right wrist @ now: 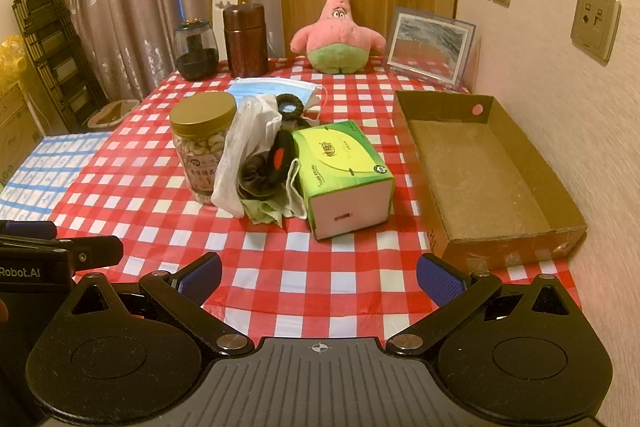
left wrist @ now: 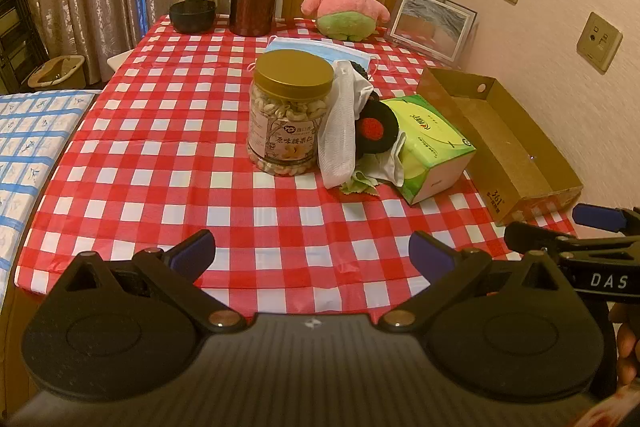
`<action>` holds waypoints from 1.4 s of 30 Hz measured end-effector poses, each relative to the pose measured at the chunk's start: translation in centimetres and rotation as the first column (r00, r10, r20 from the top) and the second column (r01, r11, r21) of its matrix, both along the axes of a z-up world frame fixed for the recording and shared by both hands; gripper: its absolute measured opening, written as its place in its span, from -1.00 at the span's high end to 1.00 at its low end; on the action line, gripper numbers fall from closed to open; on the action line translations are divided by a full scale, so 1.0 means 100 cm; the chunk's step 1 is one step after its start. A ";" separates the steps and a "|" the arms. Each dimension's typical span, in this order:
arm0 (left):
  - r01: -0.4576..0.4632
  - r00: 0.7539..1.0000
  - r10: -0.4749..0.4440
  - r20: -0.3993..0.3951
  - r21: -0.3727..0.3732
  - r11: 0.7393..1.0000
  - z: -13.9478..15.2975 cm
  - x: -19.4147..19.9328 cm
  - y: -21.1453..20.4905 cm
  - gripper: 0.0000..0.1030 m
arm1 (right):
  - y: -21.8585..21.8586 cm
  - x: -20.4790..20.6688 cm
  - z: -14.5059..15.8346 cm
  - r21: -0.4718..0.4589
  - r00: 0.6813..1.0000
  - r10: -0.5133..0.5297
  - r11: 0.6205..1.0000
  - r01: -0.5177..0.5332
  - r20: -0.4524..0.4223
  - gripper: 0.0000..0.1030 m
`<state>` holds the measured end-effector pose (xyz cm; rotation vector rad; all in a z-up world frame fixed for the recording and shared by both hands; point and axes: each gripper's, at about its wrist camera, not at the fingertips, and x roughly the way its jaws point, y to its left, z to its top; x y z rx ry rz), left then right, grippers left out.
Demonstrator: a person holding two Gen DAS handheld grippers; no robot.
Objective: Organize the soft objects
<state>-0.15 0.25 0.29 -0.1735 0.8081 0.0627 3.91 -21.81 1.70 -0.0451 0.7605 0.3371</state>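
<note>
Not yet begun: both hand-held grippers, left (left wrist: 312, 251) and right (right wrist: 319, 277), wide open, empty, near bench (right wrist: 280, 283) edge. Soft pile (right wrist: 260, 163) mid-bench between nut jar (right wrist: 200, 147) and tissue box (right wrist: 344, 175); cardboard tray (right wrist: 480, 163) right. Next, probably: reach, pinch cloth.

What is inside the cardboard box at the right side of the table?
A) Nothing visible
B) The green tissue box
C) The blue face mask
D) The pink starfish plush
A: the cardboard box shows only its bare bottom, while the plush, mask and tissue box sit on the tablecloth outside it.
</note>
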 end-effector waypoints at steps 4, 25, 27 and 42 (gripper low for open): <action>-0.001 1.000 0.001 0.000 0.002 1.000 0.000 0.000 0.000 -0.99 | 0.000 0.000 0.000 0.000 1.000 0.000 1.000 0.000 0.001 -0.99; -0.002 1.000 0.002 0.001 0.001 1.000 0.000 0.001 0.002 -0.99 | -0.001 0.000 0.002 0.000 1.000 0.000 1.000 0.000 0.003 -0.99; -0.002 1.000 0.002 0.001 0.001 1.000 0.000 0.001 0.002 -0.99 | -0.001 0.000 0.002 0.000 1.000 0.000 1.000 0.000 0.003 -0.99; -0.004 1.000 0.004 0.003 0.000 1.000 0.003 0.000 0.000 -0.99 | -0.001 0.000 0.003 -0.001 1.000 0.001 1.000 -0.001 0.006 -0.99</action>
